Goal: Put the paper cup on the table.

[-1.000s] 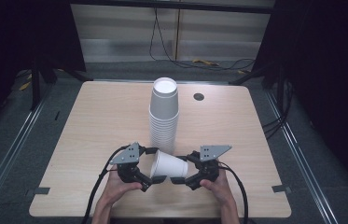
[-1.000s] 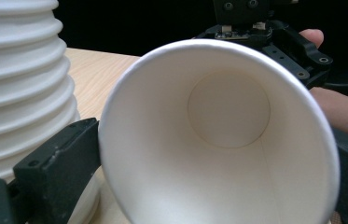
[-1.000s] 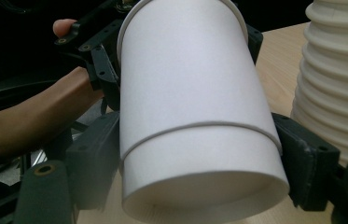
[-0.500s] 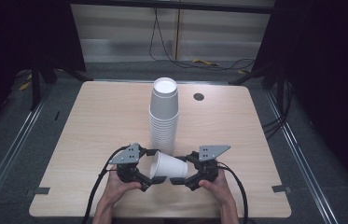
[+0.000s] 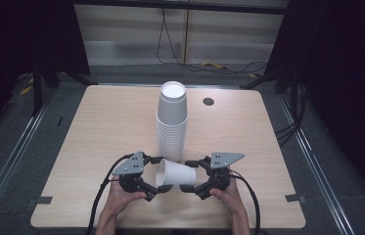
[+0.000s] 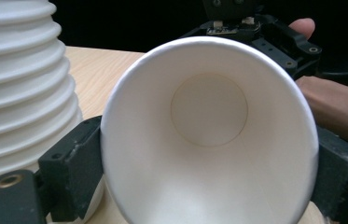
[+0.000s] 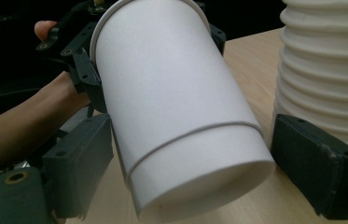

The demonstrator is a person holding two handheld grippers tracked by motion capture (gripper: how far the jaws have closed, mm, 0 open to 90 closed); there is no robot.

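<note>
Little has changed over the last second: the cup [image 5: 174, 174] lies on its side between the two grippers just as it did in the earlier high views, near the front edge of the worktop [image 5: 97, 127] and just in front of the stack [image 5: 171, 122]; if it has shifted at all, the shift is too small to tell; the hold reads as a steady pause rather than a move

The left gripper [image 5: 151, 179] clamps the cup at its rim end, a jaw pressed on either side of the open mouth, as the left gripper view shows with the cup [image 6: 209, 135] facing straight into the camera; the right gripper [image 5: 190, 175] sits at the base end; in the right gripper view one jaw lies against the cup [image 7: 181, 107] while the other stands off it with a gap, so this gripper looks open around the base rather than clamped

The likely meaning is a handover or a re-grip caught mid-way: the cup hangs on the left gripper alone, and the right must close before the left can let go; the stack [image 7: 330, 65] stands very near the free jaw and could be nudged
</note>
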